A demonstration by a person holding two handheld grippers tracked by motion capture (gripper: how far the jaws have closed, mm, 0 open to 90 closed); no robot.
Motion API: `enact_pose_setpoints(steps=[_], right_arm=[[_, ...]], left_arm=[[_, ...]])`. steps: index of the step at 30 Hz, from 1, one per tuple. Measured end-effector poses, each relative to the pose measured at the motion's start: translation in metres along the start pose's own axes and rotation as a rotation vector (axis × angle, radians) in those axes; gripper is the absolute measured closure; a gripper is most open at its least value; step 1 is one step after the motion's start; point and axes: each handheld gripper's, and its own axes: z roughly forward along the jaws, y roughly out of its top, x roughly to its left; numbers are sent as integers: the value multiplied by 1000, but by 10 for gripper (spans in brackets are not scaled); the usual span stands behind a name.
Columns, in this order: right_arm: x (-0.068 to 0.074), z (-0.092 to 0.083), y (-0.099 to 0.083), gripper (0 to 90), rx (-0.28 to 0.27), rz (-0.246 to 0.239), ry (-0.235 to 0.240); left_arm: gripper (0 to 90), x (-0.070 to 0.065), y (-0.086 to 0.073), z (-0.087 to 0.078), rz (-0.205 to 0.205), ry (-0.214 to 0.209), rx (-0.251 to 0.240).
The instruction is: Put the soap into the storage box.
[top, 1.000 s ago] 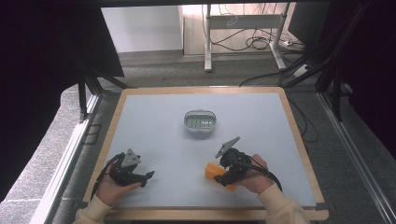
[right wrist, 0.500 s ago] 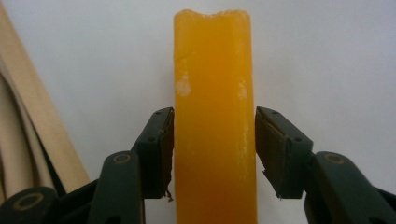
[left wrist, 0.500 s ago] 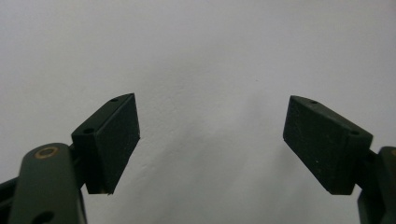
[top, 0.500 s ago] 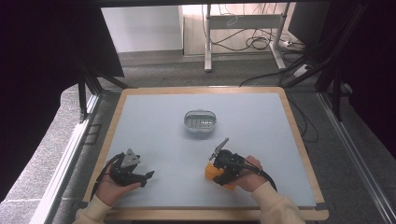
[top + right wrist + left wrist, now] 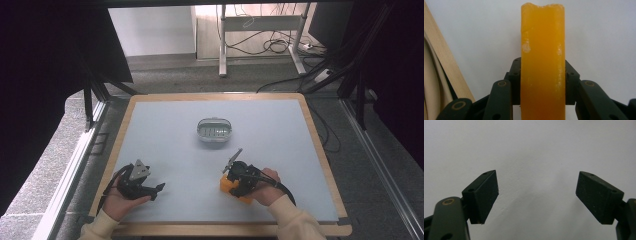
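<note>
Left tool (image 5: 159,188) near counter's (image 5: 165,125) front-left corner, jaws spread wide, nothing between them. Metal dish (image 5: 215,129) sits mid-counter (oval, ridged inside). Right tool (image 5: 229,184) near front edge, clamped on orange block (image 5: 542,62), block touching the counter surface.

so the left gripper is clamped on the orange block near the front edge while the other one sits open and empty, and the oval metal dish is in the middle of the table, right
Not quite: the sides are swapped. The right gripper is clamped on the orange block, as the right gripper view shows. The left gripper is the one open and empty, as its own view shows. The oval metal dish does sit mid-table.
</note>
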Motion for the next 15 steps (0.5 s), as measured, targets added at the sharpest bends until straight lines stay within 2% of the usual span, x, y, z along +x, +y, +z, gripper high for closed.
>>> enact_pose_setpoints(steps=[15], right_arm=[[-3,-20,-3,615,-64,-1,-19]], left_arm=[[187,0,0,0,3,4,4]])
